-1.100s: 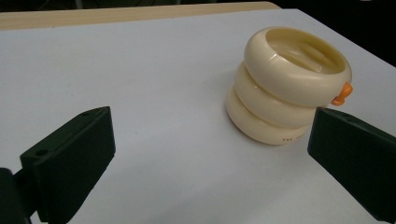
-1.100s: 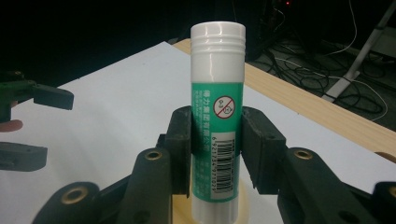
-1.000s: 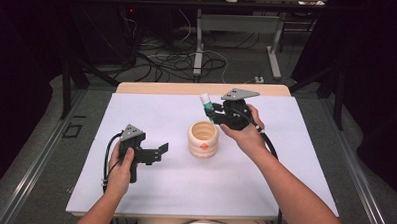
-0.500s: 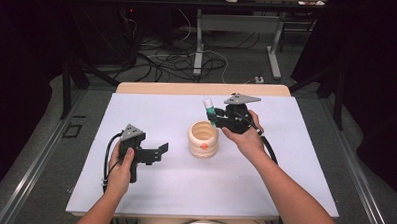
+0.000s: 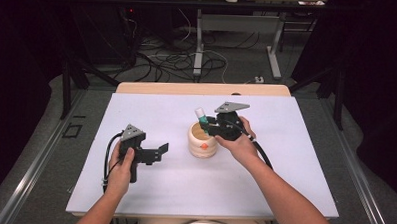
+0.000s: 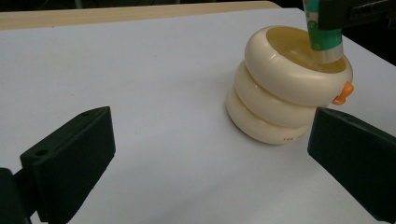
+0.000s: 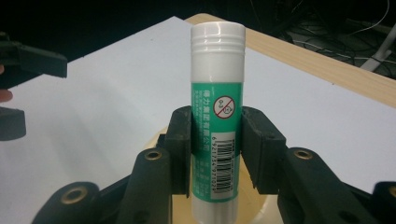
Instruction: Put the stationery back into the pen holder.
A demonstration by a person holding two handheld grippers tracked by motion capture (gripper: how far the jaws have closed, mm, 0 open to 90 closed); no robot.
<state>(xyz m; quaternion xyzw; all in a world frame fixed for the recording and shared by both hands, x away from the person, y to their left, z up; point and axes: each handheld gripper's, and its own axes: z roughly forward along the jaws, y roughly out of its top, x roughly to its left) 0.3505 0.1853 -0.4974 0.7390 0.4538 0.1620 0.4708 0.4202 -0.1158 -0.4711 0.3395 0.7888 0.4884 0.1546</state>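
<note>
A green-and-white glue stick [image 7: 218, 130] is clamped upright in the right hand-held gripper [image 5: 212, 126], its lower end dipped into the mouth of the cream ringed holder [image 5: 202, 140] at mid-table, evidently for dropping in. The left hand-held gripper [image 5: 155, 151] is held open and empty to the left, with bare table [image 5: 295, 160] all around.

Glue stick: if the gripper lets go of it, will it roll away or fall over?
The glue stick is round and smooth, so it would probably roll on the table. Tall and narrow, it likely tips easily. Over the cream holder, it should drop inside instead.
</note>
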